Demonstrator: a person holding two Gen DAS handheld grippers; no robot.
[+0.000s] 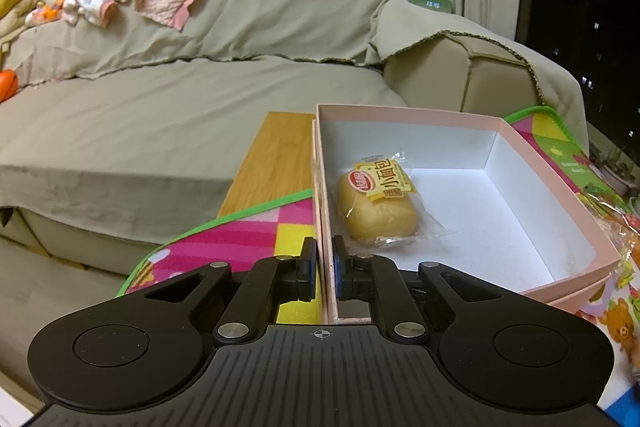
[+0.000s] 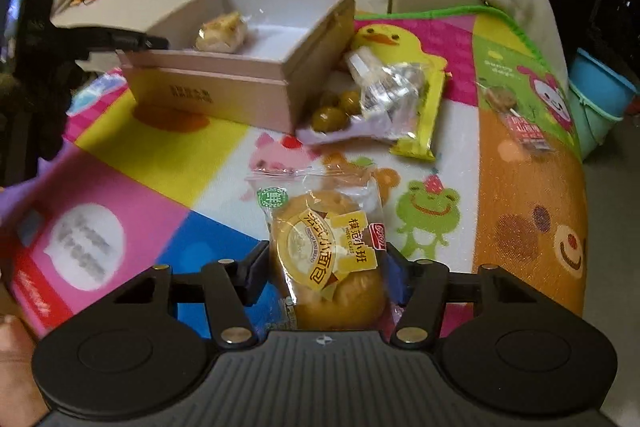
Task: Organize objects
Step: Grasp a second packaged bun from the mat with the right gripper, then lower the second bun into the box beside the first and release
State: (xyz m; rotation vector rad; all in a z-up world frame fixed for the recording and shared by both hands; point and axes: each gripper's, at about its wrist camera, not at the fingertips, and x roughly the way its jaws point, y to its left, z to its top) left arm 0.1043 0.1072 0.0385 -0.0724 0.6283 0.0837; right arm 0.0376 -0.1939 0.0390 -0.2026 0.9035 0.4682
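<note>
Right fingers [image 2: 326, 273] clamp bread packet [image 2: 326, 255] | left fingers [image 1: 324, 269] pinch pink box [image 1: 568, 211] wall | box: one bun [image 1: 376, 211]

I'm seeing a pale pink box [image 2: 208, 87] showing white inside, a golden bread roll [image 2: 332, 267] wearing yellow-labelled clear wrap, and a play mat [image 2: 168, 155] glowing in pink, yellow, blue and orange blocks, green-edged, carrying cartoon animals.

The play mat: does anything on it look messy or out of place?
Yes. Beside the pink box, several snack packets lie in a loose overlapping heap on the play mat, while only one bread sits inside. A lone small packet lies apart, farther right.
</note>
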